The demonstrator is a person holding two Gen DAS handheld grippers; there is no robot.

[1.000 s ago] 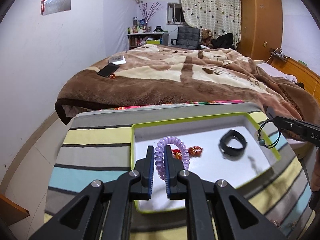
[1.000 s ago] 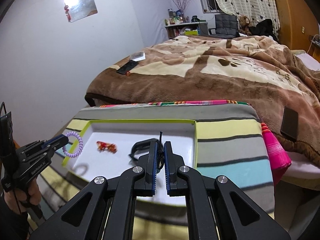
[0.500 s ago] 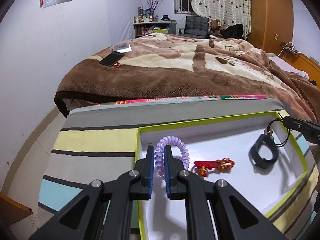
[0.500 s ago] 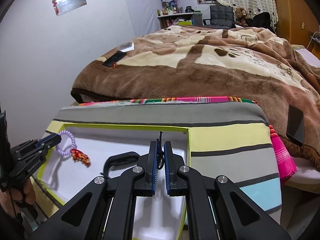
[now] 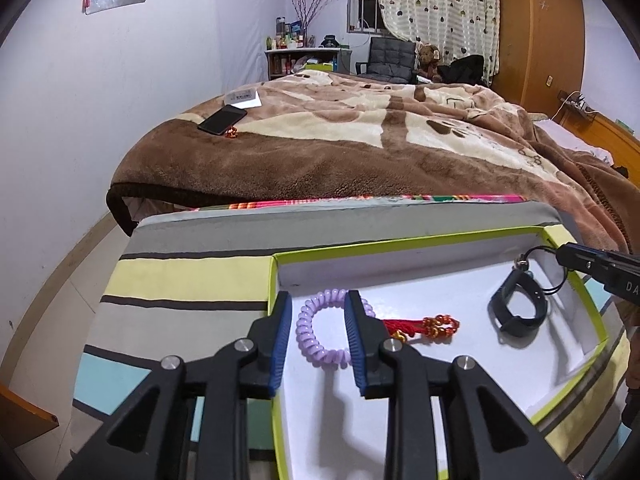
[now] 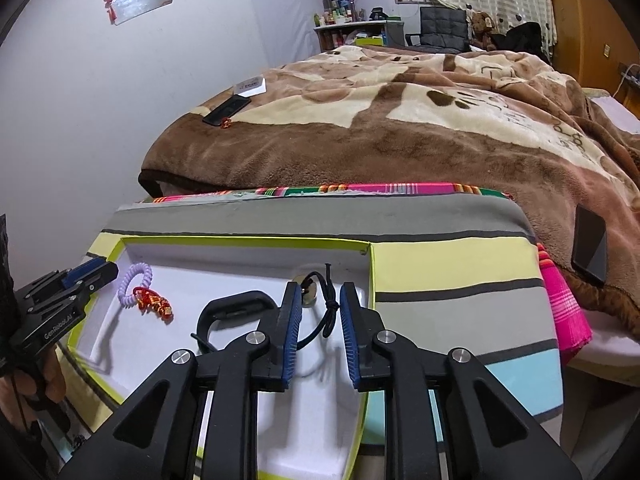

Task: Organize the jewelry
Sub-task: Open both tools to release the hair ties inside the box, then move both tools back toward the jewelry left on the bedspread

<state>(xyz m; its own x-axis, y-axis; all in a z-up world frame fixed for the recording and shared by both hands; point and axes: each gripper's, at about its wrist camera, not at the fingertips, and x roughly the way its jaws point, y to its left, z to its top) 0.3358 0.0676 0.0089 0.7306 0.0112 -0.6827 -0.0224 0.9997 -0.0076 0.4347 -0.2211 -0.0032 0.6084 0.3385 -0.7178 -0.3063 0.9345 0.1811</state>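
A white tray with a lime-green rim point(image 5: 404, 240) point(image 6: 240, 242) lies on a striped cushion. My left gripper point(image 5: 316, 312) point(image 6: 86, 276) is open over the tray's left part; a purple coil bracelet point(image 5: 310, 336) point(image 6: 134, 280) lies in the tray between its fingers. A red and gold charm point(image 5: 424, 326) point(image 6: 154, 306) lies beside it. My right gripper point(image 6: 320, 300) point(image 5: 572, 254) is open; a black cord necklace with a pendant point(image 6: 330, 304) point(image 5: 528, 266) hangs loose between its fingers. A black band point(image 5: 518, 308) point(image 6: 232, 308) lies in the tray's right part.
The striped cushion point(image 5: 188, 280) point(image 6: 452, 284) stands against a bed with a brown blanket point(image 5: 360, 140). A phone point(image 5: 222, 120) and a white box point(image 5: 244, 98) lie on the bed; another phone point(image 6: 588, 244) lies at the right. A pink cloth point(image 6: 564, 312) hangs beside the cushion.
Both grippers have opened. The purple coil bracelet is released and lies in the tray by the red charm. The black cord is released between the right fingers.
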